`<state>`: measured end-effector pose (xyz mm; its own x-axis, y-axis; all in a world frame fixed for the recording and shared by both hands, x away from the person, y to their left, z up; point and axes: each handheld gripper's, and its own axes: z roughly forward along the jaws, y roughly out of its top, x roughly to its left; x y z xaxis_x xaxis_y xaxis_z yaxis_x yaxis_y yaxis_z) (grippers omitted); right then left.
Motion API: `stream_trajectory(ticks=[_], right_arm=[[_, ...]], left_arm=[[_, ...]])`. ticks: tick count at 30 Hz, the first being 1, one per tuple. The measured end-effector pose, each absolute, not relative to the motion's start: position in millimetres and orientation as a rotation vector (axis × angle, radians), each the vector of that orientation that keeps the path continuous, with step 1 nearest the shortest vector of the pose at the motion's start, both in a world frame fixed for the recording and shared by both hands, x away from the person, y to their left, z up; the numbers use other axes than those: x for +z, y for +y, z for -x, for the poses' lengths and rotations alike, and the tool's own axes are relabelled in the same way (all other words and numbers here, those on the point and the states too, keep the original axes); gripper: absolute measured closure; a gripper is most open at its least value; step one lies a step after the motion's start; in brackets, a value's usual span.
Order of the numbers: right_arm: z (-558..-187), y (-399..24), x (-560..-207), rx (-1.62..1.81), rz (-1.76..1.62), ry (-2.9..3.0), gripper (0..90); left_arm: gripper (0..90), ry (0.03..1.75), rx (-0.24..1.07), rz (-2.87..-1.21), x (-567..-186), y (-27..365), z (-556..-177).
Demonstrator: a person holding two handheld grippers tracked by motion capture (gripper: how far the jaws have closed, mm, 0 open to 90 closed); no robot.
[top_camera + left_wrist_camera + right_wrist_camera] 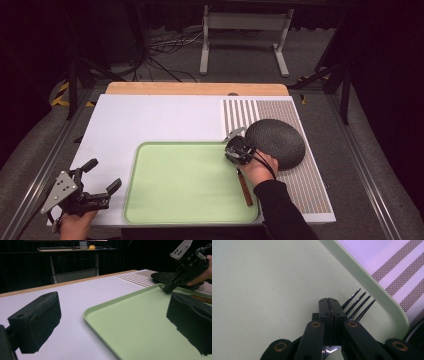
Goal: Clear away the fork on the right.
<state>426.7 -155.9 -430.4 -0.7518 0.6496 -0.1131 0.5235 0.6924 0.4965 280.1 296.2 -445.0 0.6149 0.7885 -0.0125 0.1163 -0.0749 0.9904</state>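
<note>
Closed black fingers [331,305] of the right gripper [235,150] are seen close up in the right gripper view, with four dark fork [358,305] tines fanning out just past them over the far right corner of the green tray [150,150]. Whether the fork is pinched between the pads or lies beneath them cannot be told. In the high view its brown handle [245,189] is seen lying on the tray's right side, beside the person's hand. A dark plate [277,142] rests on the striped mat [310,185], just past the tray's edge.

The fork is judged light, stiff and thin, with a smooth metal neck that could slip or pivot in the pads. A hold at the neck, near the handle's start, is judged best; the tines should be left free.

Open fingers are shown by the left gripper [97,187], held over the table's [150,115] near left corner with nothing between them.
</note>
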Motion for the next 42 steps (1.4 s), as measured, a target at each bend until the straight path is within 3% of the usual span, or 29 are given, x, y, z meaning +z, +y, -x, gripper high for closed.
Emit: stream_trajectory(ticks=[26, 27, 29, 32, 33, 37, 40, 42], right_arm=[[-422, -180, -423, 0.683, -1.005, 2.564, 88.3], [-419, -181, -415, 0.718, -0.984, 2.541, 82.2], [-418, -181, -411, 0.73, -0.971, 2.533, 79.6], [-412, -183, -395, 0.795, -0.952, 2.499, 62.9], [-412, -183, -395, 0.795, -0.952, 2.499, 62.9], [-406, -189, -382, 0.93, -0.967, 2.456, 36.3], [-398, -192, -376, 0.957, -0.937, 2.432, 25.5], [-396, -193, -375, 0.969, -0.928, 2.427, 23.2]], left_arm=[[0.3, 0.775, 0.659, -1.573, -445, 295, -281], [0.3, 0.775, 0.659, -1.573, -445, 295, -281], [0.2, 0.773, 0.66, -1.574, -445, 295, -281], [0.2, 0.774, 0.659, -1.575, -445, 295, -281], [0.3, 0.774, 0.659, -1.575, -445, 295, -281], [0.2, 0.774, 0.66, -1.573, -445, 295, -281], [0.2, 0.773, 0.66, -1.574, -445, 295, -280], [0.3, 0.774, 0.658, -1.574, -445, 295, -281]])
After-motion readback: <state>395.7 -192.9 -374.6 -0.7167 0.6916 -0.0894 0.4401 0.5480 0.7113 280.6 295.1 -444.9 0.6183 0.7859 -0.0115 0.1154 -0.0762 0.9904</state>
